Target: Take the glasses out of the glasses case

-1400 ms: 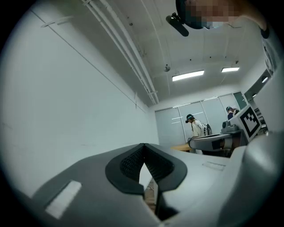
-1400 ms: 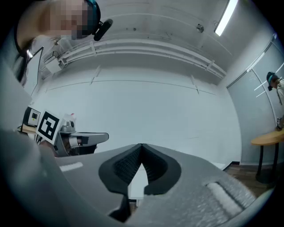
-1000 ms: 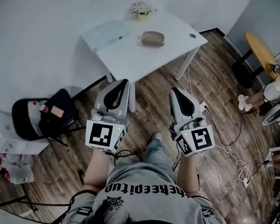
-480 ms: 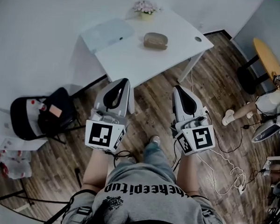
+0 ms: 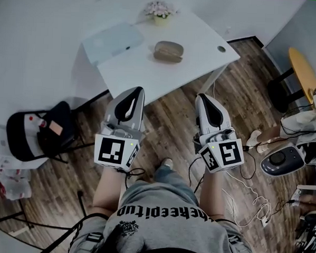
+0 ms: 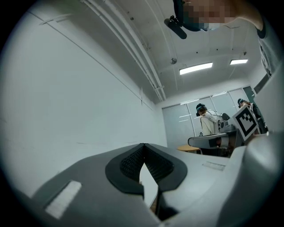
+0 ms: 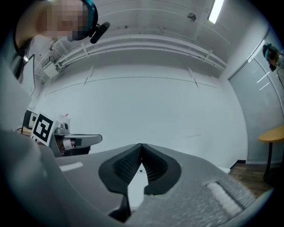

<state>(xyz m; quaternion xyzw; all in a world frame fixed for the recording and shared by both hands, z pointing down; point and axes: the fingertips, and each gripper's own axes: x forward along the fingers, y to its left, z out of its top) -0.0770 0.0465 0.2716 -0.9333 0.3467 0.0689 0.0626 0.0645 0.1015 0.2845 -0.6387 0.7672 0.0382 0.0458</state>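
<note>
on the white rectangular table (image 5: 196,43), the brown oval glasses case (image 5: 169,51) lies apparently closed, just right of a pale grey flat rectangular object (image 5: 112,40). a small pot of pink flowers (image 5: 160,11) stands behind it. the grey left tongs (image 5: 137,90) and grey right tongs (image 5: 202,97) are held over the dark wooden floor (image 5: 168,124) near the table's front edge, apart from the case. both tongs are fully closed, tips meeting, nothing between them.
</note>
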